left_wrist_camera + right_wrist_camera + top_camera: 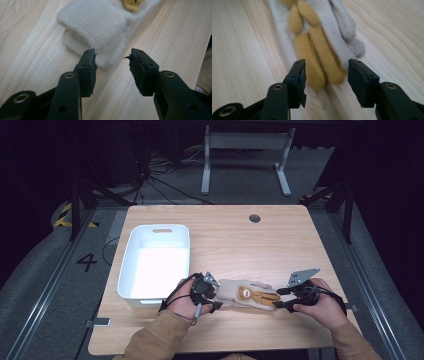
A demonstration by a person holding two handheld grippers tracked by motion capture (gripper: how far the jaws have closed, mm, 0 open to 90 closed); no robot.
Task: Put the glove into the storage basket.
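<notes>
A cream knitted glove (247,295) with yellow-brown fingers lies flat on the wooden table (225,240) near the front edge, cuff to the left. My left gripper (216,303) is at the cuff end. In the left gripper view its jaws (112,56) stand apart around a corner of the cuff (95,27), and the right pad has a gap to the cloth. My right gripper (280,299) is at the finger end. There its jaws (325,68) stand wide, with the glove's yellow fingertips (319,65) lying between them, untouched.
A white plastic bin (127,262), with nothing inside, stands on the left part of the table, just behind my left hand. A round cable hole (254,218) sits near the far edge. Bare wood stretches behind the glove.
</notes>
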